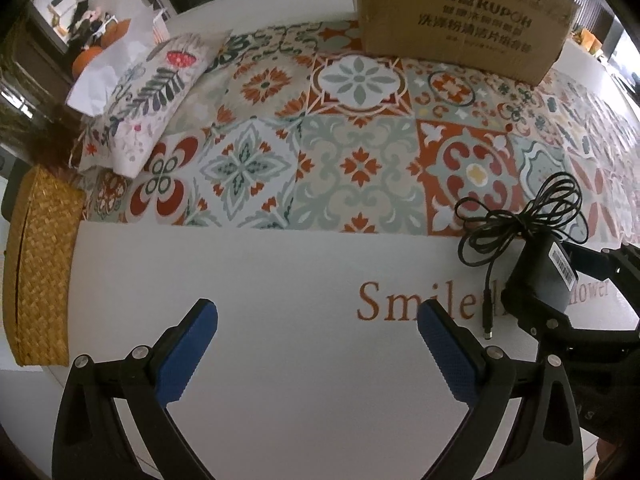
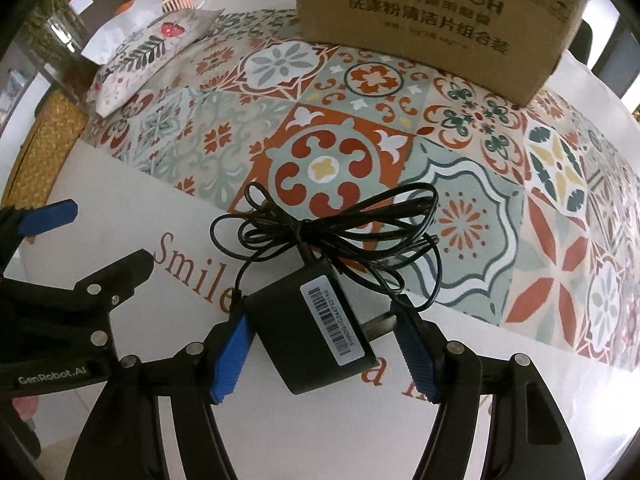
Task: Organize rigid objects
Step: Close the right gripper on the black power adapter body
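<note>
Although the table is laid with several things, nothing in either view looks sorted yet, so the job seems to be at its start. Farthest left, a woven straw basket [image 1: 38, 264] sits at the table edge, and just behind it a floral cushion [image 1: 160, 96] rests on the tiled-pattern cloth [image 1: 352, 136]. Nearer the middle, the left gripper [image 1: 318, 354] hangs over bare white tabletop with its blue pads wide apart and nothing between them. At the back stands a cardboard box [image 2: 436, 20], on the far side of the cloth; whether it is meant to receive anything I cannot tell. To the right lies the task's thing in hand, a black power adapter [image 2: 316, 320] with a barcode label, its thin cord [image 2: 332, 224] bundled in loose loops spilling onto the cloth's edge. The right gripper [image 2: 324, 350] straddles the adapter: one pad appears to touch the body, while the other is at the plug prongs, so the jaws are around it but a firm grip is not yet evident. My reading is that seizing, lifting and placing the adapter all remain.
</note>
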The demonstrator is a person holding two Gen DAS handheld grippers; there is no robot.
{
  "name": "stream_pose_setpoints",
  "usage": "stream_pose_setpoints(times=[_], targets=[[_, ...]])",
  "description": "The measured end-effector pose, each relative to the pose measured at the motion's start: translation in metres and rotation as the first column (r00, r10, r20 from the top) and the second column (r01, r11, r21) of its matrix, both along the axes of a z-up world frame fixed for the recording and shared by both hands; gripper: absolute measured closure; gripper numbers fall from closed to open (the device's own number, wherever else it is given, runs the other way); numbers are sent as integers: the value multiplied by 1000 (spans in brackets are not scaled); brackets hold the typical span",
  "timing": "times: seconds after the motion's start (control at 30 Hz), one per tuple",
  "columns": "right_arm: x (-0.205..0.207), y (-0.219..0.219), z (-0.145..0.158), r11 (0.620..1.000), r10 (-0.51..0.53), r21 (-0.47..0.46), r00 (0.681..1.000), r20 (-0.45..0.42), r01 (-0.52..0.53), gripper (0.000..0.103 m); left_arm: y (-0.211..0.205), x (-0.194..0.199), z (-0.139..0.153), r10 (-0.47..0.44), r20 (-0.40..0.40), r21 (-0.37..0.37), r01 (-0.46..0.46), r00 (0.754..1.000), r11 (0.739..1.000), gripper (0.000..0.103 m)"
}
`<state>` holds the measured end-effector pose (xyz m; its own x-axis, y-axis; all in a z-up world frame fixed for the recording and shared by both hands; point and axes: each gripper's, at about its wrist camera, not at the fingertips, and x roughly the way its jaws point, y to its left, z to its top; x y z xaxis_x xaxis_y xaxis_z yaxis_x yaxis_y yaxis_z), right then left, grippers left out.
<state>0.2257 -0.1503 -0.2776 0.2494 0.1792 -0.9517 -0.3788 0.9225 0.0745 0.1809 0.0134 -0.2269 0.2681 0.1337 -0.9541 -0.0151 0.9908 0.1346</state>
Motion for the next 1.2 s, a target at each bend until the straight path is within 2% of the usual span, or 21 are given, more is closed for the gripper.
stream_pose_setpoints(times=[0.23,0.43,0.63,0.87,1.1,1.2], targets=[[1,-11,24,998,-51,22,997,58,50,39,-8,7,19,-24,60,16,23,998,1000,1],[5,-15,33,997,-69,43,994,85,66,40,-10,13,27,-40,87,24,38,995,999,1],[3,-14,26,998,-57,35,996,62,55,40,-13,10,20,-55,68,34,52,996,998,1],[1,-11,3,999,-40,5,999,-4,40,40,-10,9,5,-54,33,53,52,998,997,1],[5,-7,-2,999,-21,-25,999,-28,21,37,-4,10,1,-40,19,41,39,999,998,1],[9,-1,2,998,-15,-63,1000,-4,15,36,-1,12,2,-29,22,38,29,999,999,1]])
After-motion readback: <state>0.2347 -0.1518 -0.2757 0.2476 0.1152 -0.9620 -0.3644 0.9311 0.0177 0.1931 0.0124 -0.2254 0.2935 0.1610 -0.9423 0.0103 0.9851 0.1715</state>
